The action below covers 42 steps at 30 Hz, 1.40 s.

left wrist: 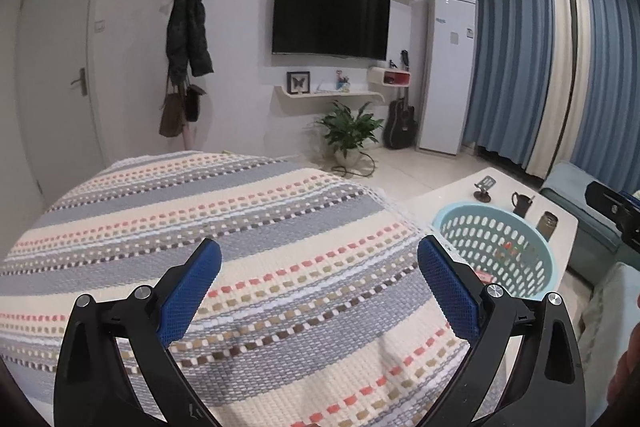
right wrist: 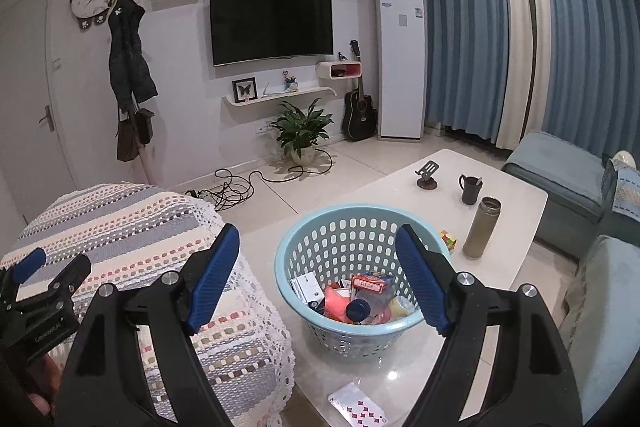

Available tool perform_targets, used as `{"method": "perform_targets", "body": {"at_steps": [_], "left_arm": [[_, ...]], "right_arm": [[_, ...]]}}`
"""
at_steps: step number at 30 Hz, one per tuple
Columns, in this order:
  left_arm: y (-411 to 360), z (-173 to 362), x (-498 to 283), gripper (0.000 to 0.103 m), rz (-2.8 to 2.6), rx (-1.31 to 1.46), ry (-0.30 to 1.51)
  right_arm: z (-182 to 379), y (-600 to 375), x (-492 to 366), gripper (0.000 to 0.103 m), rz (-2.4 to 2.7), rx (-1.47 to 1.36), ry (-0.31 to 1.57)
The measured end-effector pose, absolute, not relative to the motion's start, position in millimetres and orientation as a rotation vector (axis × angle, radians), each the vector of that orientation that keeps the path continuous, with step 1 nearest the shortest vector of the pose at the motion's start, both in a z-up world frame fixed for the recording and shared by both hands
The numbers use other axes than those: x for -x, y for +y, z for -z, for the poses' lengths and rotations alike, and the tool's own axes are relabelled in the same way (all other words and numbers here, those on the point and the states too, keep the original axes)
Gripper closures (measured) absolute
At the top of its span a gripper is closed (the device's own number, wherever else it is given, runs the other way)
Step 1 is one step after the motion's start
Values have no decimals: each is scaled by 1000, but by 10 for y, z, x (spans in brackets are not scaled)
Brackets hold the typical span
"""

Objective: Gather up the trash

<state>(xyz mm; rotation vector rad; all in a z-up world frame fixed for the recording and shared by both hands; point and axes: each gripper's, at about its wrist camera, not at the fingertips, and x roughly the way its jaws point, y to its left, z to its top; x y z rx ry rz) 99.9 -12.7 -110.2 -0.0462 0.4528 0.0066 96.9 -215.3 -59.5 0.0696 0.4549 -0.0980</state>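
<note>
**Both tongs empty above the basket**

My right tongs gaped wide, holding nothing; my left tongs gaped too, over the striped cover. At six o'clock lay a playing card. Beyond, the basket on the white table held trash.

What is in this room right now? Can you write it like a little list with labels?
Basket: light blue basket on the white table, holding mixed trash
Still out: playing card on the table in front of the basket
Also on table: bottle, dark mug, colourful cube
Left tool: open, empty, over the striped blanket
Right tool: open, empty, above the basket
</note>
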Motion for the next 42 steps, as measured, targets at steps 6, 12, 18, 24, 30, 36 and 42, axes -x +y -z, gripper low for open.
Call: {"method": "perform_targets", "body": {"at_steps": [6, 12, 18, 24, 30, 36, 42], "left_arm": [[-88, 1140, -979, 8, -19, 58, 466], [-90, 1151, -993, 8, -29, 54, 475], [-92, 1157, -1008, 8, -32, 57, 482], [-103, 1153, -1011, 8, -33, 54, 483], [-115, 1151, -1008, 8, -33, 55, 482], [-116, 1152, -1004, 8, -32, 57, 483], [-125, 1144, -966, 8, -39, 63, 468]], "right_arm": [[572, -2090, -913, 23, 102, -34, 434], [563, -2145, -936, 21, 95, -44, 444], [549, -2154, -947, 21, 87, -47, 447], [539, -2150, -943, 21, 83, -44, 447], [537, -2124, -955, 21, 77, -39, 450], [550, -2113, -968, 21, 74, -38, 458], [564, -2131, -980, 21, 62, -53, 472]]}}
